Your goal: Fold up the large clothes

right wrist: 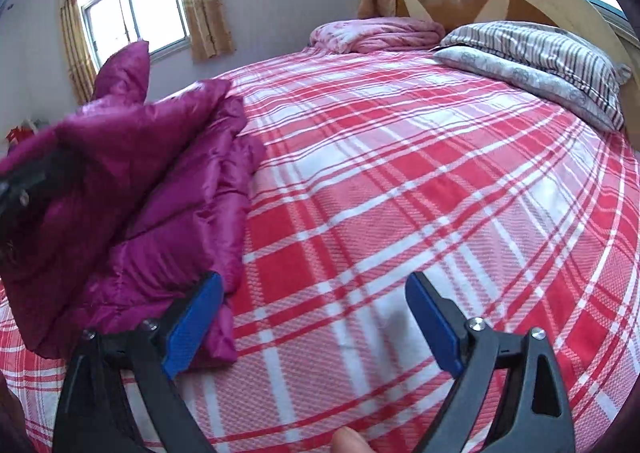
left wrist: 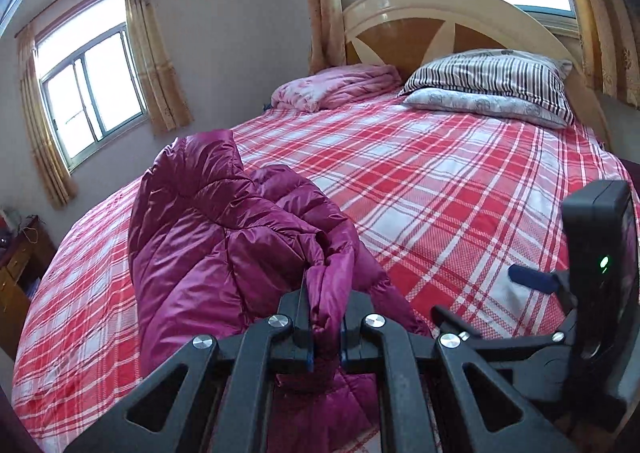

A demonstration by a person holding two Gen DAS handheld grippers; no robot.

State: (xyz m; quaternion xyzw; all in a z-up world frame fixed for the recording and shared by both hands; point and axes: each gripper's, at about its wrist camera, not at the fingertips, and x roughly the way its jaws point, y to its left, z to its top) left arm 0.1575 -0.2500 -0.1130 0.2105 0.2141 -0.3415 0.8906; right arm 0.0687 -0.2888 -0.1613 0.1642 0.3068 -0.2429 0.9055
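The bed [left wrist: 440, 181], under a red plaid sheet, carries the magenta puffer jacket [left wrist: 224, 237] on its left half. Left gripper [left wrist: 326, 327]: jaws clamped on a jacket fold. Right gripper [right wrist: 314, 323]: jaws apart, above bare sheet beside the jacket.
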